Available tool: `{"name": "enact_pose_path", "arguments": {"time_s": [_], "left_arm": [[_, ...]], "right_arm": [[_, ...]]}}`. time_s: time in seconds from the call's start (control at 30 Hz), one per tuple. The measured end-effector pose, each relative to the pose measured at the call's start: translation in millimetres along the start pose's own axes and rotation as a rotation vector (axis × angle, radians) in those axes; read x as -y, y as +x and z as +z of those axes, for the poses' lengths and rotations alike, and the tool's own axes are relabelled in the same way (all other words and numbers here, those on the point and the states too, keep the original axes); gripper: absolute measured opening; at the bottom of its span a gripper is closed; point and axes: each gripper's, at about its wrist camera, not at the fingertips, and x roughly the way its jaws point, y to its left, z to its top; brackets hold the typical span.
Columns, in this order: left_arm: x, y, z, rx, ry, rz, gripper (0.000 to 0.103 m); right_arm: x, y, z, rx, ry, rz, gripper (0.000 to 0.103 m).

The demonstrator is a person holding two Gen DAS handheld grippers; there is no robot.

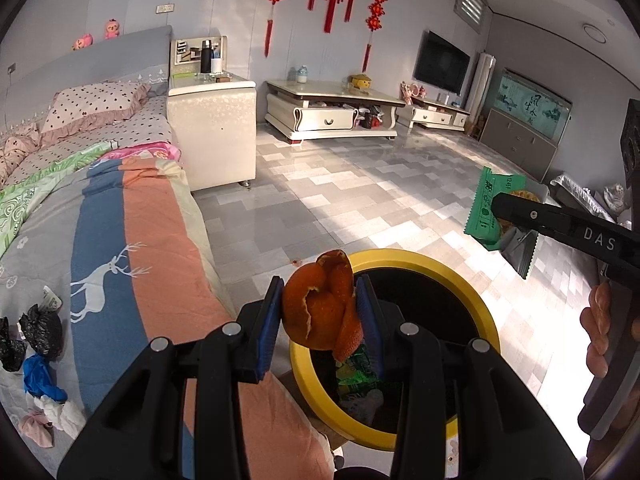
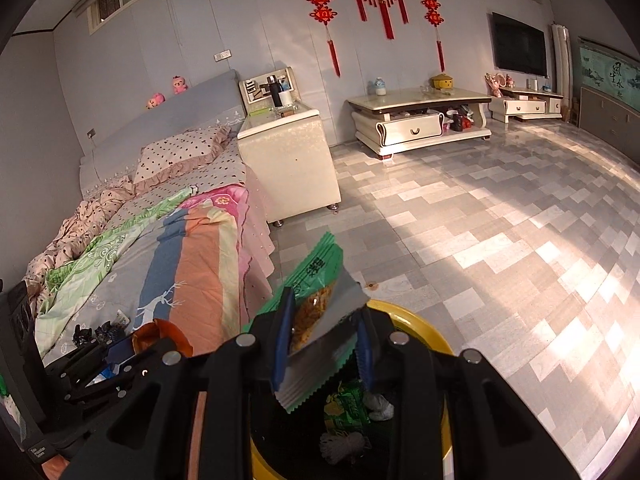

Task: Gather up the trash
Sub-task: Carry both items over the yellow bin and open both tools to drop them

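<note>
My left gripper [image 1: 320, 314] is shut on an orange peel [image 1: 320, 308] and holds it above the near rim of the yellow-rimmed trash bin [image 1: 452, 276] beside the bed. My right gripper [image 2: 322, 340] is shut on a green and silver snack wrapper [image 2: 320, 276] over the same trash bin [image 2: 416, 324]. In the left wrist view that snack wrapper [image 1: 490, 204] hangs at the right in the right gripper's black fingers [image 1: 520, 210]. Green packets [image 2: 344, 404] and white crumpled paper [image 2: 344, 446] lie inside the bin. In the right wrist view the orange peel [image 2: 164, 338] shows at lower left.
The bed [image 1: 120, 220] with a striped deer quilt runs along the left. On it lie black bags [image 1: 38, 332], a blue scrap [image 1: 40, 376] and crumpled tissue [image 1: 60, 412]. A white nightstand [image 1: 212, 128], TV cabinet [image 1: 332, 112] and tiled floor [image 1: 360, 184] lie beyond. A hand [image 1: 598, 328] shows right.
</note>
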Motion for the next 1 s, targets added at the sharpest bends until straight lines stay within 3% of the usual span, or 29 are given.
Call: {"name": "enact_pose_path", "arguments": {"time_s": [0.43,0.67,0.73,1.0], "left_arm": [[16,40,-20,-0.072,0.001,-0.049,0.041],[13,37,-20,-0.058,-0.006,-0.053,0.059],[9,34,-20,-0.052,-0.019,-0.048,0.063],[-14,4,-14,-0.003,-0.031,0.011,0.072]], "right_arm": [[18,29,-15,-0.070,0.034,-0.041,0.029],[25,28,-17,-0.072,0.053,-0.065,0.040],[24,27,-17,-0.071,0.055,-0.070,0.048],[15,16,-17,-0.054,0.056,-0.061,0.052]]}}
